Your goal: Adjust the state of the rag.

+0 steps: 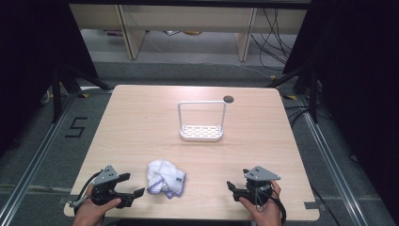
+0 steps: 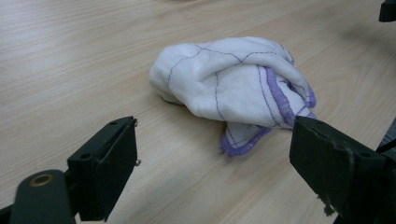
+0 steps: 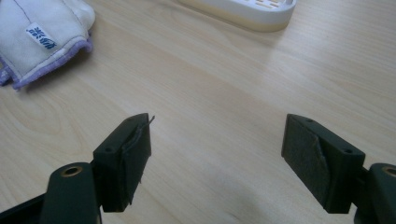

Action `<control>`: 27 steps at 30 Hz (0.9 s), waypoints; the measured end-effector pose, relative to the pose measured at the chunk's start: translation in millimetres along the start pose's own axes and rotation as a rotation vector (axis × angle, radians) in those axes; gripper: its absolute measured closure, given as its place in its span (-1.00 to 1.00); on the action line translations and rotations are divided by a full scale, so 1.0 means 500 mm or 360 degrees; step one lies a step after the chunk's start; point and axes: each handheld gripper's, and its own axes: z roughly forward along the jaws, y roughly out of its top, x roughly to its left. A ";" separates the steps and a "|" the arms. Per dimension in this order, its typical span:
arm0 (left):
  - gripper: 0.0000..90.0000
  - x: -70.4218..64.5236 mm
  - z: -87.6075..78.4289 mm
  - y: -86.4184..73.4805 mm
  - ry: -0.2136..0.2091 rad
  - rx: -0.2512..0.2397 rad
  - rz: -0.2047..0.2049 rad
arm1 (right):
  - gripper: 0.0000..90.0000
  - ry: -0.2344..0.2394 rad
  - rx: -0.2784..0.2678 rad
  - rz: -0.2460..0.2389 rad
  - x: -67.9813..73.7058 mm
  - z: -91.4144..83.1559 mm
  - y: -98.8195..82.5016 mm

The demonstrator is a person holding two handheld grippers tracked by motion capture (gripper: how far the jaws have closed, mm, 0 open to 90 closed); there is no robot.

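A pale wooden counter (image 1: 141, 122) carries a white wire-handled rack (image 1: 201, 121) toward its far middle and, at the near edge, a crumpled white cloth (image 1: 165, 177) with purple hem, lying between the two tools and closer to the left one. The left hand-held gripper (image 1: 133, 185) hovers just beside the cloth, its jaws spread wide and empty, aimed at the bundle from the side; the right hand-held gripper (image 1: 231, 187) waits well apart on the other side, likewise released with nothing between its jaws. The cloth is balled rather than flat, so it has no clear heading; in the left gripper view its bulk (image 2: 233, 84) runs roughly crosswise to the jaws, with the purple hem and a loose corner trailing toward the right jaw. A pinch here would likely catch only one outer fold, letting the wad unravel or drag across the counter, and a low approach could scrape the pads on the wood.
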 end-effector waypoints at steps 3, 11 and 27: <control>-0.68 -0.002 0.000 0.001 -0.0015 0.0000 -0.0003 | -0.45 -0.0009 0.0009 -0.0020 -0.003 0.001 -0.002; -0.68 -0.021 0.002 0.010 -0.0057 -0.0039 0.0026 | -0.47 0.0010 0.0014 -0.0018 -0.001 0.007 -0.002; -0.39 -0.061 0.037 0.020 -0.0093 -0.0020 0.0141 | -0.48 0.0050 0.0043 -0.0007 -0.002 0.015 -0.004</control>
